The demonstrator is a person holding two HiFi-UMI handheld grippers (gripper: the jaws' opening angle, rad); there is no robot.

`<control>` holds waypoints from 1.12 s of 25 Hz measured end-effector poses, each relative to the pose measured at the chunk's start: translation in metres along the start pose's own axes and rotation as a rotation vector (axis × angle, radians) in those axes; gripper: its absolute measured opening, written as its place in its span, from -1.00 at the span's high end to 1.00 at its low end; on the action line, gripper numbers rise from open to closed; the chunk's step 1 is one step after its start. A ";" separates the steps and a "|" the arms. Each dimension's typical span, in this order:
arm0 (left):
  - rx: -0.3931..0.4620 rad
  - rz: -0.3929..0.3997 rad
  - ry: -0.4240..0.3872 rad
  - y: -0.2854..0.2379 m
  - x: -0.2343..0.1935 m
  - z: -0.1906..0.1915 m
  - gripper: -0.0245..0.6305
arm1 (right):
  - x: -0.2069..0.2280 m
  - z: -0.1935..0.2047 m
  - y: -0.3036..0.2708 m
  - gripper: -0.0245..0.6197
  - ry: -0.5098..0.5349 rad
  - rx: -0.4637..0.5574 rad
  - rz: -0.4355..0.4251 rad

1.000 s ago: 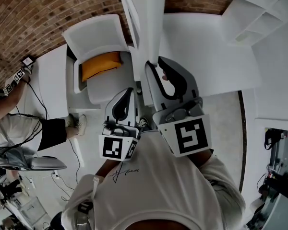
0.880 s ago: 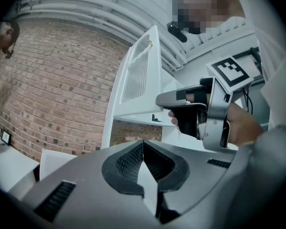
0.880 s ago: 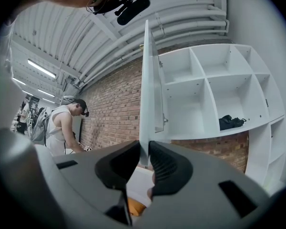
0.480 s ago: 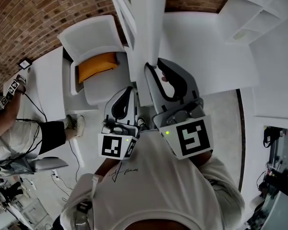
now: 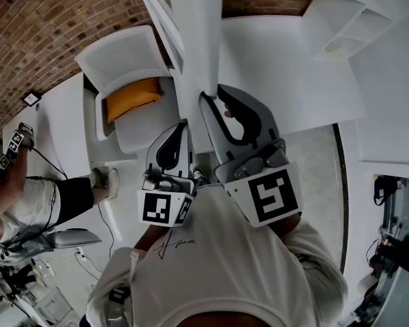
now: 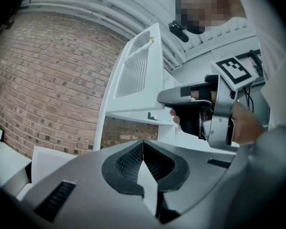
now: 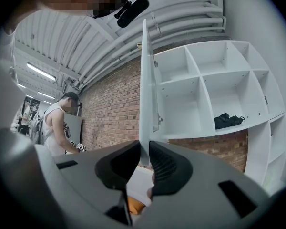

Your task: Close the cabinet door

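Observation:
The white cabinet door [image 5: 199,39] stands open, seen edge-on from the head view. My right gripper [image 5: 211,99] is shut on its lower edge. In the right gripper view the thin door edge [image 7: 145,89] runs up from between the two pads of that gripper [image 7: 144,163], with the open white shelves [image 7: 205,94] to its right. My left gripper [image 5: 182,129] hangs just left of the door, shut and holding nothing. From the left gripper view, its pads [image 6: 143,151] meet, and beyond them the right gripper [image 6: 200,111] pinches the door [image 6: 138,75].
A white chair with an orange cushion [image 5: 129,95] stands left of the door, beside a white table [image 5: 61,114]. A person [image 5: 27,196] stands at far left. A black item [image 7: 227,120] lies on one shelf. A brick wall [image 5: 48,19] lies behind.
The door and my right gripper on it have shifted a little to the left in the head view. The left gripper has kept its place beside it.

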State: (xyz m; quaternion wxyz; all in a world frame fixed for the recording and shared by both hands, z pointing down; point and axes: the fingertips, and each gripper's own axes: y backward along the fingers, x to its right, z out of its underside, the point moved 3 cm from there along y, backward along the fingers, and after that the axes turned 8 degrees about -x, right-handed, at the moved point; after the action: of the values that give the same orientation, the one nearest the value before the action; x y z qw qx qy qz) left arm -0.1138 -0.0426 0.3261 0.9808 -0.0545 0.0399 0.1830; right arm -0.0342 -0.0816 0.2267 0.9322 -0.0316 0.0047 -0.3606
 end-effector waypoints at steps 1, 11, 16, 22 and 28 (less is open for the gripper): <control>0.000 -0.001 -0.001 -0.001 0.000 0.000 0.87 | 0.002 0.000 0.000 0.70 -0.002 -0.001 -0.001; -0.002 -0.002 0.004 -0.012 0.005 0.000 0.87 | 0.018 0.003 0.003 0.71 0.019 -0.010 -0.018; 0.003 -0.014 0.007 -0.016 0.006 -0.001 0.87 | 0.024 0.003 0.004 0.71 0.014 -0.010 -0.027; 0.005 -0.022 0.009 -0.025 0.011 -0.001 0.87 | 0.038 0.005 0.006 0.71 0.034 -0.015 -0.045; -0.004 -0.022 0.009 -0.034 0.013 0.001 0.87 | 0.055 0.006 0.007 0.71 0.031 -0.015 -0.033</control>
State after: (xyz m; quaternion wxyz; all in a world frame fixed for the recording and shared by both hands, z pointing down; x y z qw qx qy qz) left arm -0.0887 -0.0696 0.3285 0.9824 -0.0578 0.0434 0.1720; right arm 0.0112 -0.1132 0.2326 0.9256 -0.0331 0.0216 -0.3764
